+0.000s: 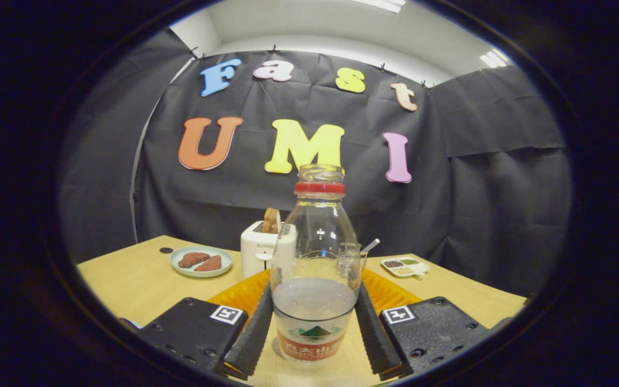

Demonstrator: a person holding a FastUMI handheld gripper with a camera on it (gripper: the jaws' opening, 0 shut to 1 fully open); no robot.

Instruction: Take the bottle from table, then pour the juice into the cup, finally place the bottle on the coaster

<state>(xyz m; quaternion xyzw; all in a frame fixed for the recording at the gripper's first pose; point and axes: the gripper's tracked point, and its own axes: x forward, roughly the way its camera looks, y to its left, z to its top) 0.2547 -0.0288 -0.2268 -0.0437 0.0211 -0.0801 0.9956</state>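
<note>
While the tool [314, 322] clamps it from both sides, the bottle [316, 269] stands upright on the bench [127, 279].

Going left to right: a pale plate [201, 262] with two reddish-brown pieces, then a white toaster [261, 250] with a slice poking out, then the bottle between the fingers — clear plastic, uncapped, a red ring at its neck, cloudy liquid in the lower part, a label near the base. An orange mat [239, 294] lies just behind it; a small sectioned dish [406, 266] sits farther right.
</note>
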